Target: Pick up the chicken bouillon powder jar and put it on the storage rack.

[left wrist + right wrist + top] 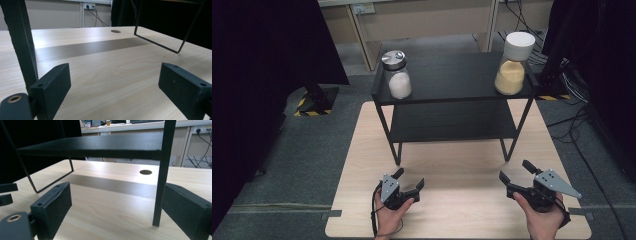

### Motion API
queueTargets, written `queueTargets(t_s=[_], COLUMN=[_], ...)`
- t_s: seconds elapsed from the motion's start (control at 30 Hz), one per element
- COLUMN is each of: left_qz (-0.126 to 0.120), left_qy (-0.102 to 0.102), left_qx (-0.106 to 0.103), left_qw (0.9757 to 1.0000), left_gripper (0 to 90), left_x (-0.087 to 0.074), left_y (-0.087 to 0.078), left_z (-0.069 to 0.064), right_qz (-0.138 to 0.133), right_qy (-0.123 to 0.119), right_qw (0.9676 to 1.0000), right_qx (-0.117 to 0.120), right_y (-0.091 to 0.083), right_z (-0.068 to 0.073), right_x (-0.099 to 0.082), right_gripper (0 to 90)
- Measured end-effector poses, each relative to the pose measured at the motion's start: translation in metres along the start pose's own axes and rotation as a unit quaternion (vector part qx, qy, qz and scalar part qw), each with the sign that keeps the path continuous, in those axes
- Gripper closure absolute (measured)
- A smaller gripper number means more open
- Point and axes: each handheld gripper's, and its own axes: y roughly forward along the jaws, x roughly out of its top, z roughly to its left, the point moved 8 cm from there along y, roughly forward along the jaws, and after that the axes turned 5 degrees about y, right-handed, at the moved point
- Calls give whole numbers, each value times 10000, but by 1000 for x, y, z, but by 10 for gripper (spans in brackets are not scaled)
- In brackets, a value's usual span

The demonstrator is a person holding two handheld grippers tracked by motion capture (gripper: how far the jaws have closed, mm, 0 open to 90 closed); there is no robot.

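A black two-tier metal shelf rack (452, 95) stands at the far half of the pale wooden worktop (462, 200). On its top shelf, a glass jar of white powder with a metal lid (397, 75) stands at the left edge and a glass jar of yellow grains with a white lid (513, 64) at the right edge, well apart. Before the rack, near the worktop's near edge, the left claw (411, 179) lies toward the left corner and the right claw (515, 171) toward the right.

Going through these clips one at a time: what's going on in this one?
A person holds a two-jaw gripper in each hand low over the wooden table, in front of a black two-tier shelf. The left gripper and right gripper both have open jaws with nothing between them. On the shelf's top stand a jar of white powder with a metal lid and a jar of yellow grains with a white lid, both untouched.
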Motion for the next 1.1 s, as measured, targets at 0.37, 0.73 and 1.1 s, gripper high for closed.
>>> queueTargets(t_s=[0.37,0.73,1.1], left_qz=[0,-11,-7], left_qy=[0,-22,-35], left_qx=[10,12,5], left_qw=[10000,10000,10000], left_gripper=[103,102,102], left_x=[0,0,0], left_y=[0,-1,0], left_z=[0,0,0], right_qz=[130,366,384], right_qy=[91,66,57], right_qw=[9999,9993,9992], right_qx=[-15,46,17], right_y=[0,1,0], right_z=[-5,-10,-11], right_x=[-18,-38,-46], right_gripper=[97,96,96])
